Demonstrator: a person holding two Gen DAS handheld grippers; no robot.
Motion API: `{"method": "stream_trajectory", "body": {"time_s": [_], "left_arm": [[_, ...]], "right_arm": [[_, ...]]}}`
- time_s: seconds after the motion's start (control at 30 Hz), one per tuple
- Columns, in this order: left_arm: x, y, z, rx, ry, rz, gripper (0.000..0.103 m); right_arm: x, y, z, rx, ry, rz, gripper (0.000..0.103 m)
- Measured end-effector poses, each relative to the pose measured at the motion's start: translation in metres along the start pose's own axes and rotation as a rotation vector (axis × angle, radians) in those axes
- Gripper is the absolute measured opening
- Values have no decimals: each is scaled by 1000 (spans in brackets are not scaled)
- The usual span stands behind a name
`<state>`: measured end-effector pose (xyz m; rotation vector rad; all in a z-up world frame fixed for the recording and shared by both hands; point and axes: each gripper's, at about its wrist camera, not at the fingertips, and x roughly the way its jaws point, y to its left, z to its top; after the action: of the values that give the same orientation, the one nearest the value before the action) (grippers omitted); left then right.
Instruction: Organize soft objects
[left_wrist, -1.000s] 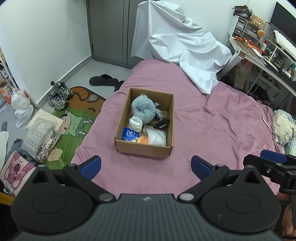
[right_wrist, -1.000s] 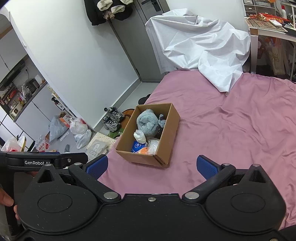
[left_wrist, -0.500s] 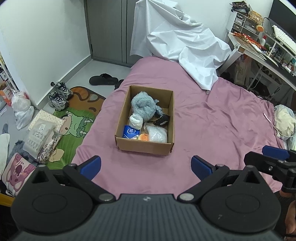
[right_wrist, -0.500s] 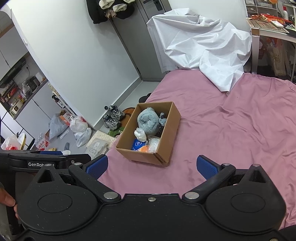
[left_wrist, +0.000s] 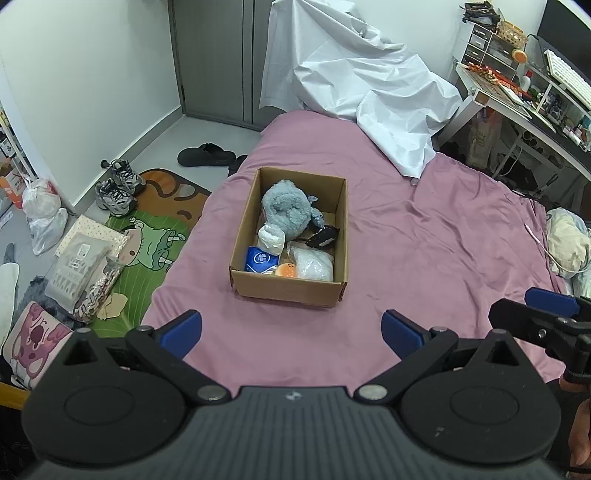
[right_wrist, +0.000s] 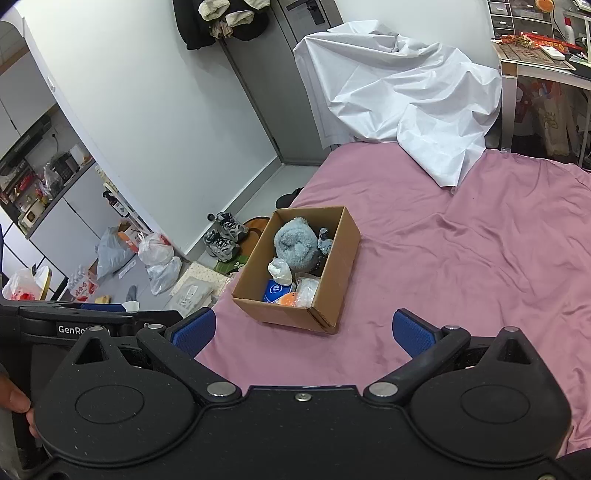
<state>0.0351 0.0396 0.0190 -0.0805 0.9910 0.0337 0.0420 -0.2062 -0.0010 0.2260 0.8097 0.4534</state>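
A brown cardboard box (left_wrist: 341, 229) (right_wrist: 334, 277) sits on the pink bed sheet (left_wrist: 424, 251) (right_wrist: 461, 258). Inside it lie a grey-blue plush toy (left_wrist: 286, 210) (right_wrist: 297, 245), a white soft bundle (left_wrist: 271, 238), a blue tissue pack (left_wrist: 261, 259), an orange toy (left_wrist: 286, 270), a clear bag of white stuffing (left_wrist: 314, 264) and a small dark item (left_wrist: 324, 236). My left gripper (left_wrist: 291, 330) is open and empty, held back from the box's near side. My right gripper (right_wrist: 303, 330) is open and empty, also short of the box. The right gripper also shows at the right edge of the left wrist view (left_wrist: 546, 317).
A crumpled white sheet (left_wrist: 362, 92) (right_wrist: 399, 96) covers the bed's far end. A desk with clutter (left_wrist: 517, 85) stands at the right. Shoes (left_wrist: 116, 186), slippers (left_wrist: 207, 155), a green mat (left_wrist: 147, 243), bags and packages (left_wrist: 79, 273) lie on the floor left of the bed.
Both grippers have pulled slightly back and up from the box, which now looks a little farther away. Both stay open and empty.
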Motion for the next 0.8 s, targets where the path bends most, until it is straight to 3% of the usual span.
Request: {"method": "stream_trajectory", "body": {"time_s": [0.8], "left_arm": [[-1,-1,-1,4,5,0,103]], "right_arm": [[-2,0,-1,6,-4,-6,103]]}}
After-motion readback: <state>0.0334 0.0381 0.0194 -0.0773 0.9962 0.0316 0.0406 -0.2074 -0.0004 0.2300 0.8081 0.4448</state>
